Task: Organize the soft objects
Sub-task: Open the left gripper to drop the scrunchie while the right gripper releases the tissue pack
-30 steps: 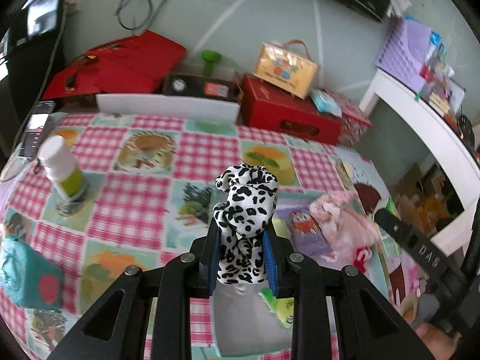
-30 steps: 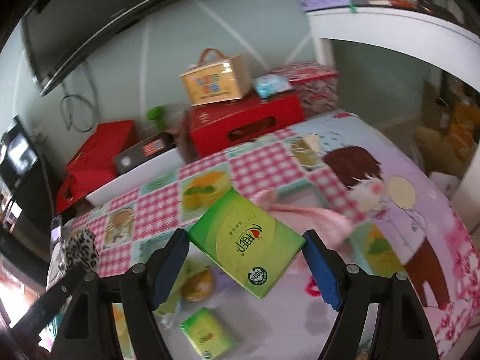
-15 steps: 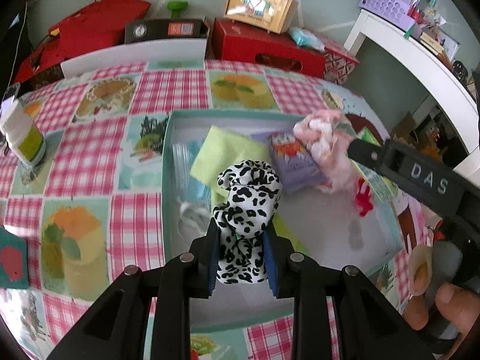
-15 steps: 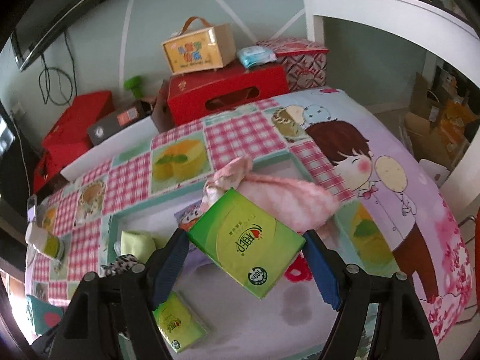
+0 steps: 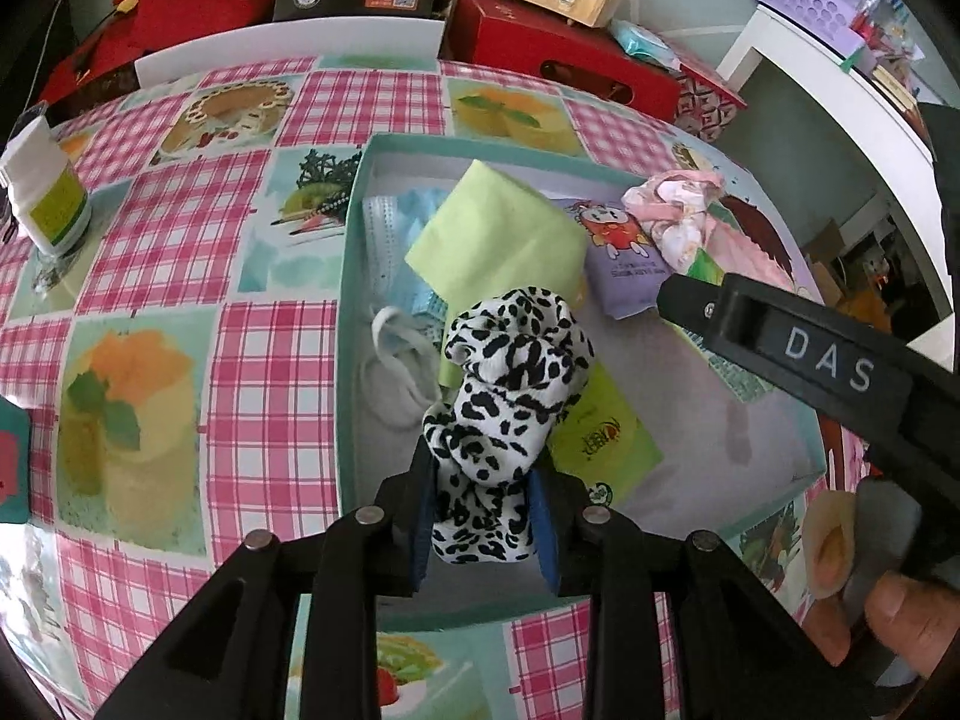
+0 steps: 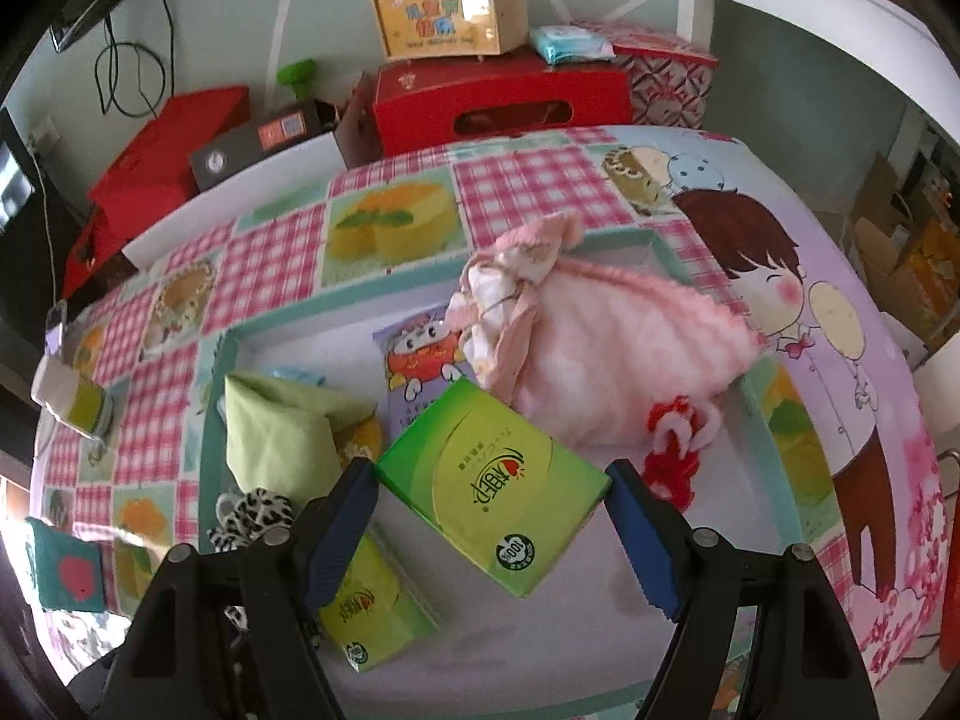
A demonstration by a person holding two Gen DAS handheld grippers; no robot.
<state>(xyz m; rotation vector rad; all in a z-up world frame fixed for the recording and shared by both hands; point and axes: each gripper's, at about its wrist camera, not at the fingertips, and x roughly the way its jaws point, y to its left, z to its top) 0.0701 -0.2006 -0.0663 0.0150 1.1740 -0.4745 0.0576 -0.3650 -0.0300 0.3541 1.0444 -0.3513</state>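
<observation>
My left gripper (image 5: 483, 480) hangs over the near left part of a teal-rimmed box (image 5: 351, 276). A black-and-white spotted cloth (image 5: 510, 360) stands between its blue pads, which still touch it while the jaws are opening. My right gripper (image 6: 491, 483) is shut on a green tissue pack (image 6: 480, 456), held corner to corner above the box. One of its fingers (image 5: 780, 342) crosses the left wrist view. In the box lie a light green cloth (image 5: 498, 240), a blue face mask (image 5: 390, 252), a purple packet (image 5: 624, 240), a pink garment (image 6: 600, 348) and another green pack (image 6: 366, 606).
The box sits on a pink checked tablecloth (image 5: 180, 228). A white bottle (image 5: 45, 192) stands at the far left and a teal block (image 5: 9, 456) at the left edge. Red boxes (image 5: 558, 54) line the back. A white shelf (image 5: 840, 90) is to the right.
Both grippers have sunk and tipped down toward the box, which now fills the view beneath them. The spotted cloth and the tissue pack came down with them.
</observation>
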